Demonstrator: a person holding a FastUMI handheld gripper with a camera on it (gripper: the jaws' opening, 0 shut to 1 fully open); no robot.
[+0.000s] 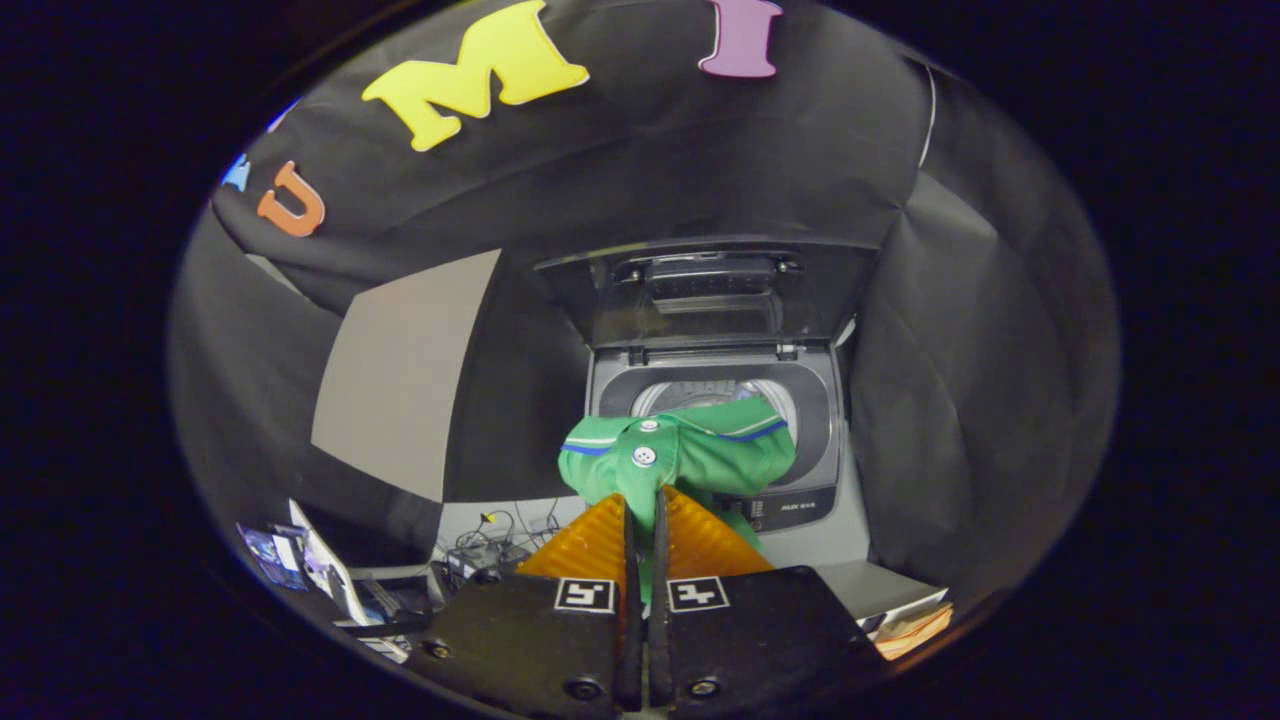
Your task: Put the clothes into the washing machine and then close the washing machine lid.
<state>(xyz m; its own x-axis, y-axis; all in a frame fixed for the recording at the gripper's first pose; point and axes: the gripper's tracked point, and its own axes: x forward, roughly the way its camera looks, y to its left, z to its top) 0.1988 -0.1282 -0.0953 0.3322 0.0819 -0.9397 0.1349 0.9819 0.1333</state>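
1. The hand-held gripper (645, 500) has its two orange fingers (590, 545) drawn almost together, pinching a fold of green cloth between them.
2. That cloth is a green shirt (700, 455) with white buttons and a blue and white trim. It bunches just past the fingertips and a strip of it shows down in the narrow gap between the fingers.
3. The shirt hangs in the air in front of the washer (820, 500), level with its top opening and covering the near part of it. I cannot tell whether any of it touches the rim.
4. The washer is a grey top loader. Its lid (710, 290) stands open, tipped up and back against the black booth wall.
5. Behind the shirt, a slice of the metal drum (690, 392) shows inside the round opening. What I can see of it holds nothing.
6. To the left of the fingers lie cables (500, 535) and some papers (320, 575).
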